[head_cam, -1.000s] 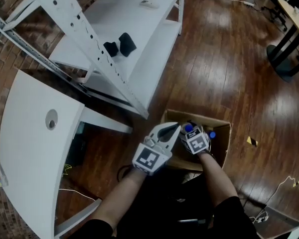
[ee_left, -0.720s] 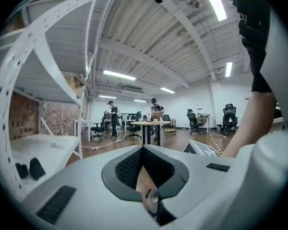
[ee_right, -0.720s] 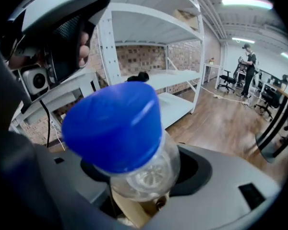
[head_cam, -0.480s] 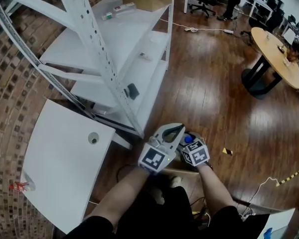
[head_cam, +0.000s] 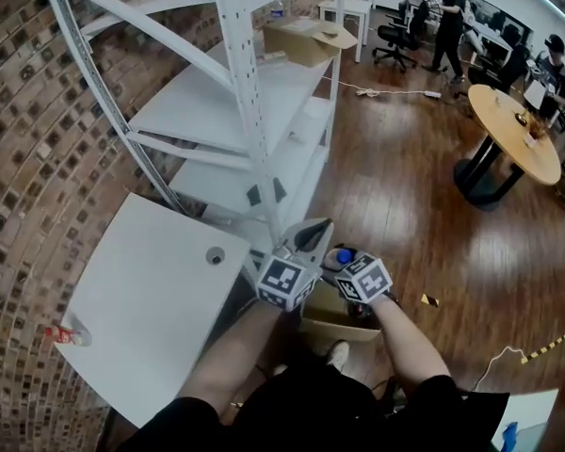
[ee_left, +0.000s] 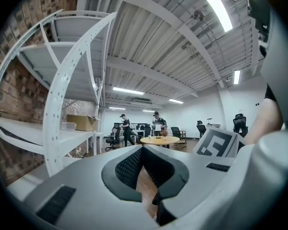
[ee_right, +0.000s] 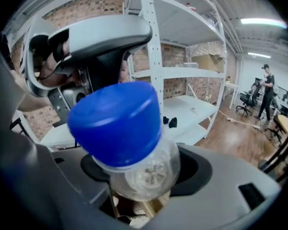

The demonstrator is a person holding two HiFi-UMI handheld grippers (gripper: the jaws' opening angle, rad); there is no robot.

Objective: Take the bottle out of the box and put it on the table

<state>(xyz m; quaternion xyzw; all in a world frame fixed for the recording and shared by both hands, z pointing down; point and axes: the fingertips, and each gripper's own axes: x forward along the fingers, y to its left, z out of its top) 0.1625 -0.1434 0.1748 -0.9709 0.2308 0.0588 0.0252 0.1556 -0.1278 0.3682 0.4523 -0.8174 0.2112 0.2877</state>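
I am holding my right tool (ee_right: 144,181) closed on the bottle (ee_right: 149,169). Its two pads are pressing the clear body just under the blue cap (ee_right: 116,121), and the bottle is leaning a little to the left between them. My left tool (ee_left: 143,148) is holding nothing: its tips are meeting and only the floor is showing through the gap behind them.

The bottle is hanging free above the cardboard box (head_cam: 334,320), which is standing on the floor directly under both tools. The white worktop (head_cam: 141,290) is lying to the left of my left tool and lower than it, and the white shelf rack (head_cam: 254,111) is rising just ahead of it.

I am judging that the step now is the carry across to the worktop. To do it well, I am thinking to keep the grip firm, pass the right tool clear of the rack post, bring the bottle upright, and open only when its base is resting on the worktop.

I am finding no brand or label to read on the bottle. The square markers (head_cam: 281,281) are showing only black and white patterns, no words.
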